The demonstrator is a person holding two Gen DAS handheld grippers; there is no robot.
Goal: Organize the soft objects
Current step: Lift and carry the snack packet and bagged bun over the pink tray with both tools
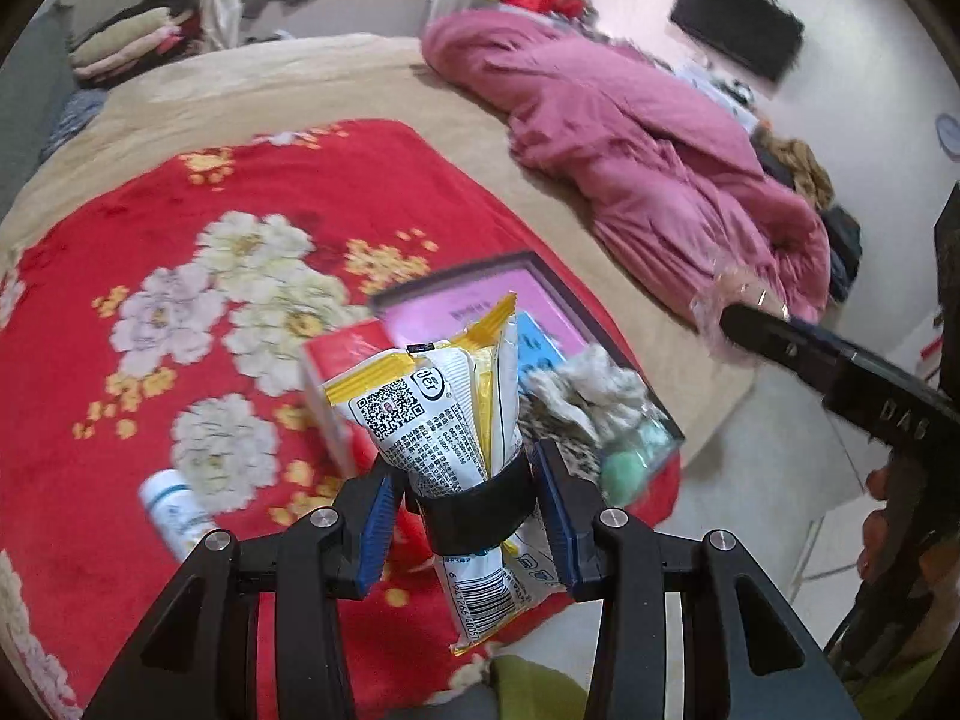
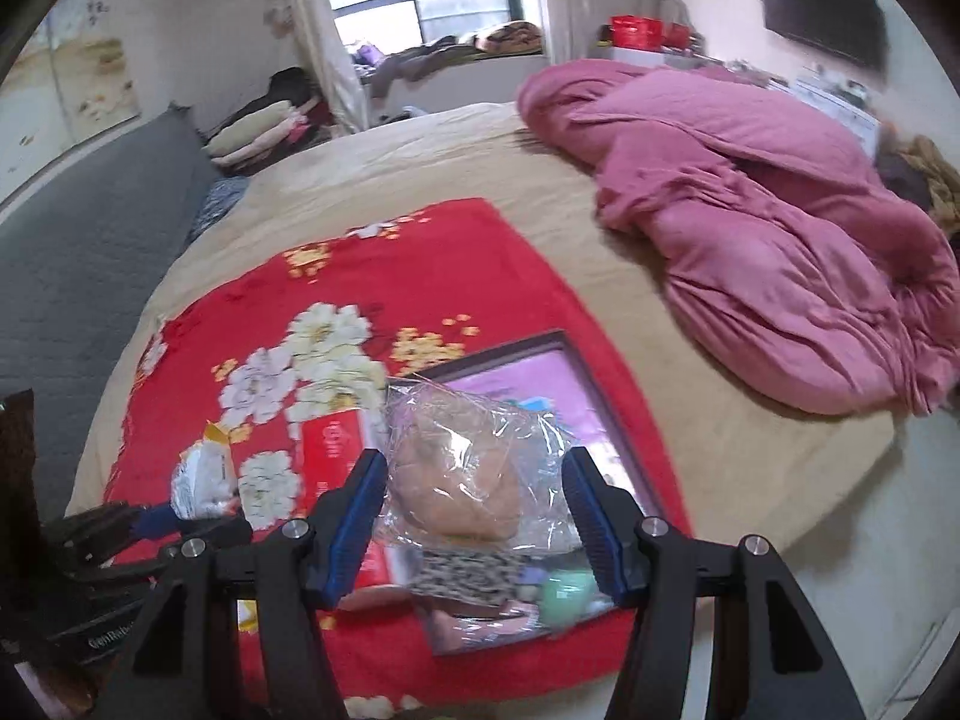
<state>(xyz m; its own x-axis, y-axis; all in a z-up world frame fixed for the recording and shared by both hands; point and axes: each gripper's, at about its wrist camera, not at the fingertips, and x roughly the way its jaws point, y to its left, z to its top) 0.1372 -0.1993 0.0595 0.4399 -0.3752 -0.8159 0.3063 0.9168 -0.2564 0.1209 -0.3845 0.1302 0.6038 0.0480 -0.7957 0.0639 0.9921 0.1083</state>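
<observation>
My left gripper (image 1: 465, 513) is shut on a white and yellow snack packet (image 1: 441, 408) and holds it above the red floral blanket (image 1: 180, 252). My right gripper (image 2: 474, 519) is shut on a clear plastic bag with a brown bun (image 2: 468, 474) inside, held over a dark-framed tray (image 2: 576, 360). The tray (image 1: 540, 267) holds a pink sheet, a leopard-print cloth (image 1: 576, 396) and a green soft ball (image 1: 624, 468). The right gripper also shows in the left wrist view (image 1: 729, 324), and the left gripper with its packet shows in the right wrist view (image 2: 198, 480).
A red box (image 1: 336, 372) lies beside the tray. A small white bottle (image 1: 171, 510) lies on the blanket. A pink quilt (image 1: 630, 150) is bunched at the bed's right side. Folded clothes (image 1: 126, 42) are stacked far left. The bed edge and floor are to the right.
</observation>
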